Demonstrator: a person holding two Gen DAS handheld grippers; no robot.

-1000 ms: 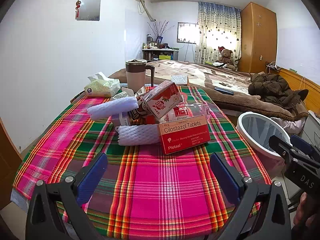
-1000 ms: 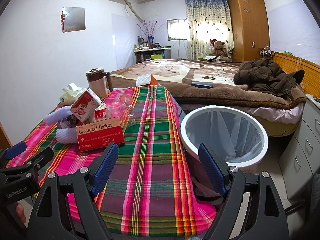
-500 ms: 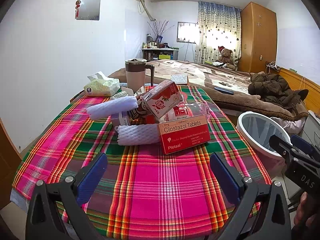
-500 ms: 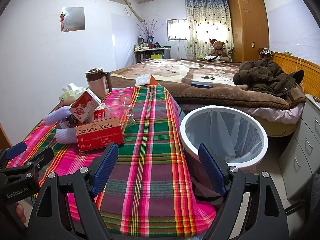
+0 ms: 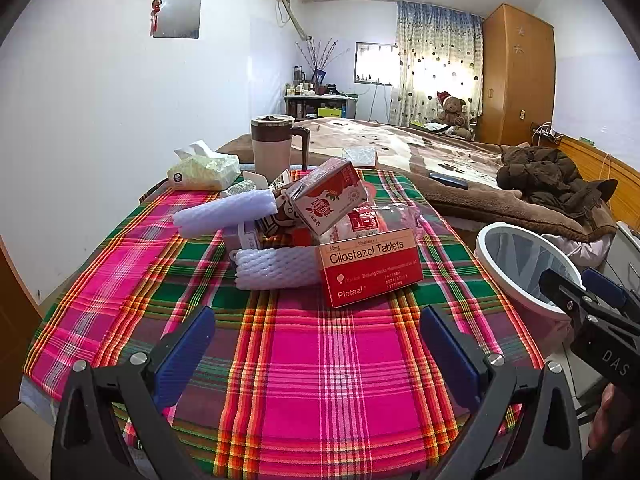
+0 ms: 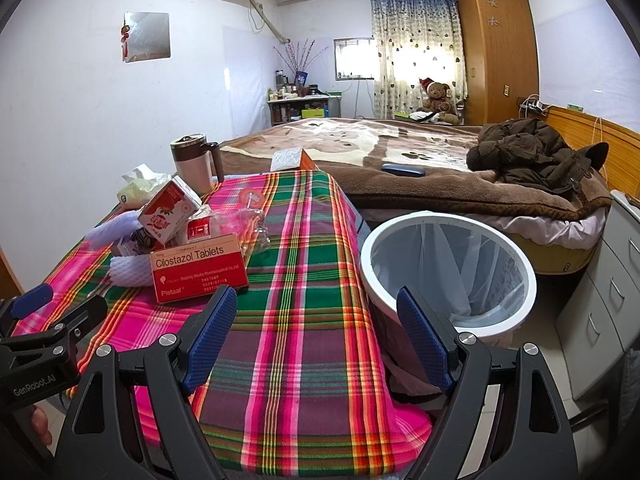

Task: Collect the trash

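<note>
A heap of trash lies mid-table on the plaid cloth (image 5: 304, 344): a red Cilostazol tablet box (image 5: 370, 266), a red-and-white milk carton (image 5: 328, 200), white foam netting (image 5: 276, 268), a pale foam sleeve (image 5: 226, 212) and clear plastic wrap (image 5: 396, 212). The tablet box (image 6: 198, 268) and carton (image 6: 168, 210) also show in the right wrist view. A white bin with a liner (image 6: 450, 268) stands at the table's right side. My left gripper (image 5: 316, 356) is open and empty, short of the heap. My right gripper (image 6: 316, 344) is open and empty over the table's right edge.
A brown-lidded mug (image 5: 272, 144) and a tissue pack (image 5: 204, 172) stand behind the heap. A bed with a brown blanket (image 6: 420, 168) and a dark jacket (image 6: 532, 156) lies beyond the table. A drawer unit (image 6: 604, 292) is right of the bin.
</note>
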